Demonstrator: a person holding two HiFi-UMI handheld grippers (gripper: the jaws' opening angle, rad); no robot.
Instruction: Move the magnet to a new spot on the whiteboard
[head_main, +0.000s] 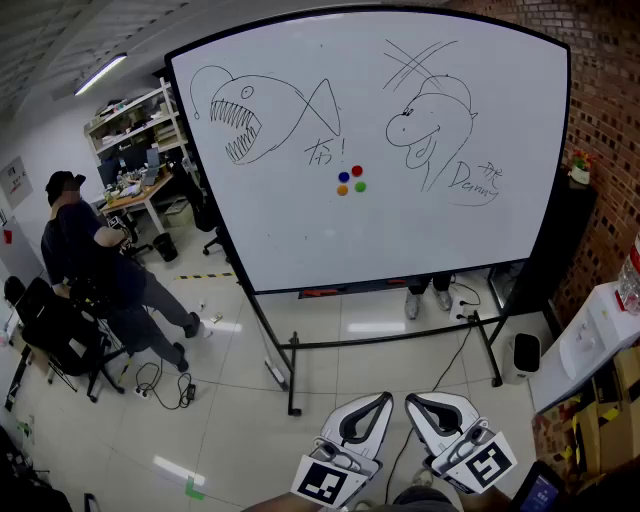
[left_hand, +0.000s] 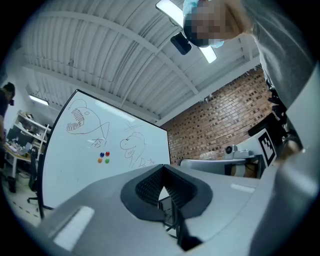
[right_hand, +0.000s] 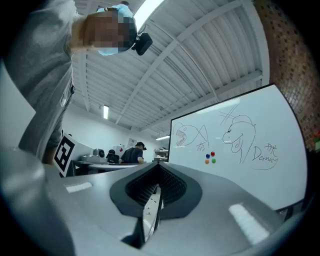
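Note:
A whiteboard (head_main: 300, 230) on a wheeled stand faces me, with a fish and a dinosaur head drawn on it. Near its middle sits a cluster of round magnets: blue (head_main: 343, 177), red (head_main: 357, 171), orange (head_main: 342, 189) and green (head_main: 360, 186). My left gripper (head_main: 385, 398) and right gripper (head_main: 410, 400) hang low at the bottom of the head view, side by side, far short of the board. Both are shut with nothing between the jaws. The magnets (left_hand: 104, 157) show small in the left gripper view beyond my left gripper (left_hand: 162, 172). In the right gripper view the magnets (right_hand: 210, 157) lie past my right gripper (right_hand: 157, 170).
The board's stand legs (head_main: 292, 375) and cables (head_main: 455, 350) lie on the tiled floor between me and the board. A person in dark clothes (head_main: 90, 270) stands at the left by a chair. A brick wall (head_main: 610, 120) and a white dispenser (head_main: 585, 345) are on the right.

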